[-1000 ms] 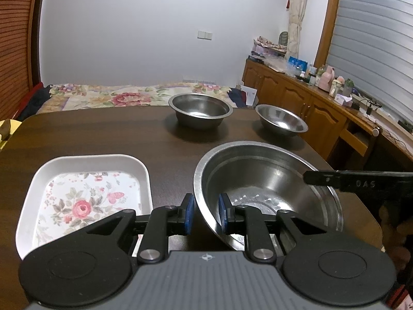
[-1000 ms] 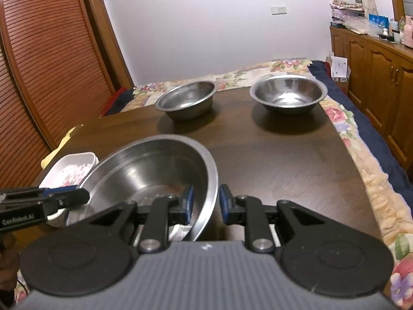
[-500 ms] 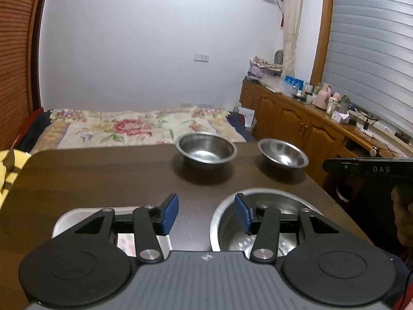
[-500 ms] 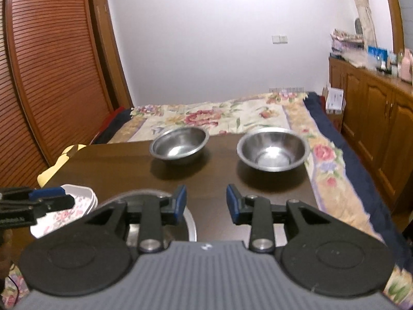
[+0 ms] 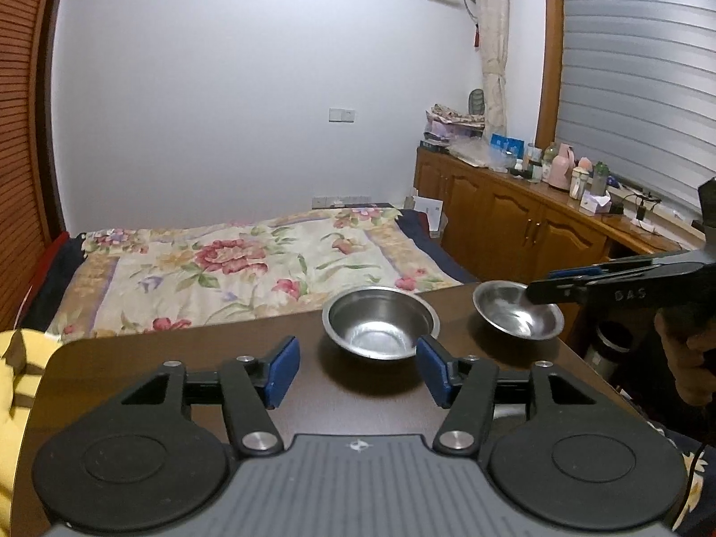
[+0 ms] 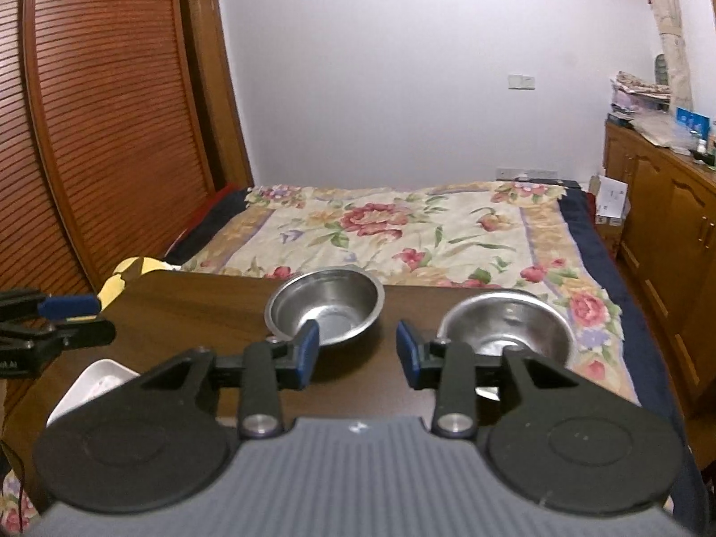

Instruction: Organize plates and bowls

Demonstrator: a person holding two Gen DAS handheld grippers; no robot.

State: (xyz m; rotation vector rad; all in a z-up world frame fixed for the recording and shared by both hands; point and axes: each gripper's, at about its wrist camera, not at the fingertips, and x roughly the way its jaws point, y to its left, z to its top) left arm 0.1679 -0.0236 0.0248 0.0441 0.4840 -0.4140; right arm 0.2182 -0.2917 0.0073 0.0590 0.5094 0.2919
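Two steel bowls stand at the far edge of the dark wooden table [image 5: 179, 358]: a deeper one [image 5: 380, 329] [image 6: 326, 308] and a wider one [image 5: 517, 315] [image 6: 508, 331] to its right. My left gripper [image 5: 356, 373] is open and empty, raised above the table near side. My right gripper [image 6: 357, 353] is open and empty too; it also shows from the side in the left wrist view [image 5: 577, 284]. A corner of the white floral dish [image 6: 96, 380] shows low left. The large steel bowl is hidden below both grippers.
A bed with a floral cover [image 6: 402, 228] lies beyond the table's far edge. Wooden cabinets [image 5: 514, 219] with clutter run along the right wall. A slatted wooden door [image 6: 112, 112] stands on the left. A yellow cloth [image 5: 18, 367] lies by the table's left edge.
Both grippers let go of the large steel bowl's rim, opened wide and rose, tilting up; the large bowl and floral dish dropped out of view.
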